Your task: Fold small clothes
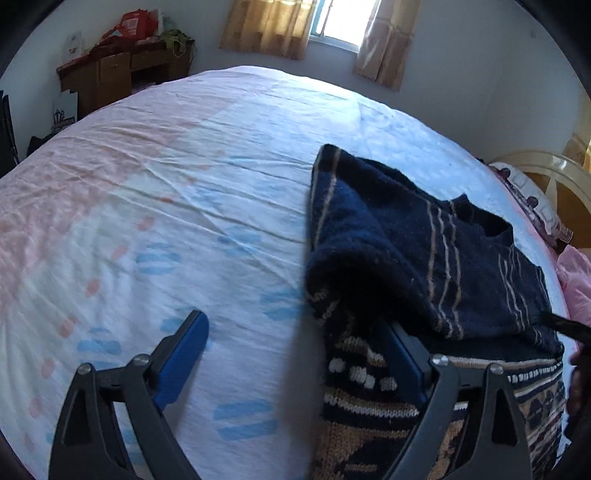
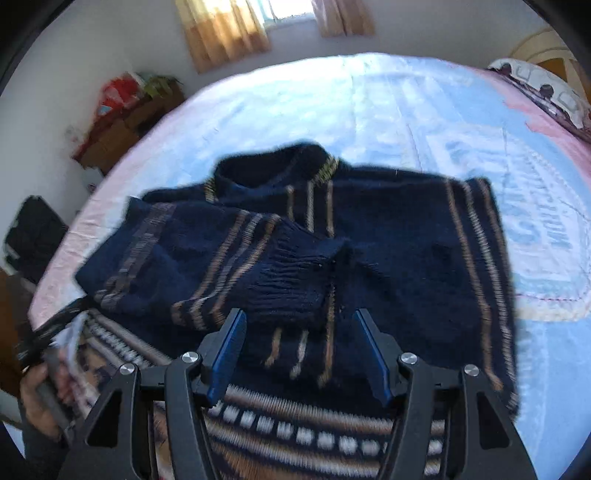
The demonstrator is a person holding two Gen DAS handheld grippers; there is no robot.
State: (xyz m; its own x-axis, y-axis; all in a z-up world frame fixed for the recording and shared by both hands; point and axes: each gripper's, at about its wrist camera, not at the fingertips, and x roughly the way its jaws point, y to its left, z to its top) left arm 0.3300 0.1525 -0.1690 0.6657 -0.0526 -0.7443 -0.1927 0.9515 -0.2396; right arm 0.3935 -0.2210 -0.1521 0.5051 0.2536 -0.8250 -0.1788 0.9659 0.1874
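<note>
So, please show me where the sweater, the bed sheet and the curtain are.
sweater [image 2: 399, 258]: right wrist view, on its dark blue body.
bed sheet [image 1: 147, 206]: left wrist view, on a bare part left of the sweater.
curtain [image 1: 266, 27]: left wrist view, on the left panel.

Navy knitted sweater with tan stripes [image 1: 402, 236] drapes over the left gripper's right blue finger tip, hiding it; hem cut off at bottom edge. Right wrist view motion-blurred; whether right gripper [image 2: 299, 332] pads touch the knit is unclear.

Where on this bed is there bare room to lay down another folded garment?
The widest free patch is the bed sheet left of the navy sweater, reaching toward the wooden cabinet. A narrower strip lies beyond the sweater toward the curtains. The near right corner is crowded with sweater, pillow and pink cloth.
</note>
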